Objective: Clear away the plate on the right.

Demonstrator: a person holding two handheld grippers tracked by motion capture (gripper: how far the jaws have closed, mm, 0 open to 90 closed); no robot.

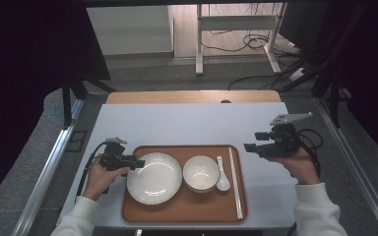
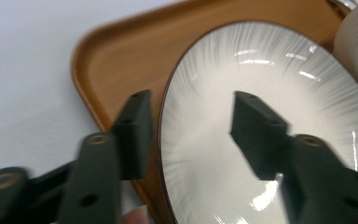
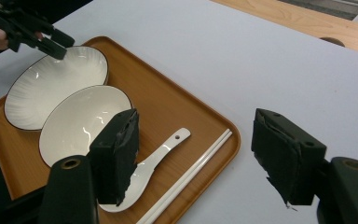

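Two hands level, left gripper (image 1: 139,162) jaws apart astride plate (image 1: 154,178) rim

White bowl (image 1: 201,172), spoon (image 1: 222,179), chopsticks (image 1: 235,182) beside it (all on tray); metal desk frame (image 1: 236,34) beyond table.

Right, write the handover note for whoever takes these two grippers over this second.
Left gripper: jaws open, straddling the near-left rim of the plate; no pad presses on it.
Right gripper: jaws open, empty, held above the table to the right of the tray.
On the tray, left to right: plate, bowl, spoon, chopsticks.
Done: all four pieces sit on the tray.
Left: probably withdrawing the left gripper from the plate; nothing shows a further step.
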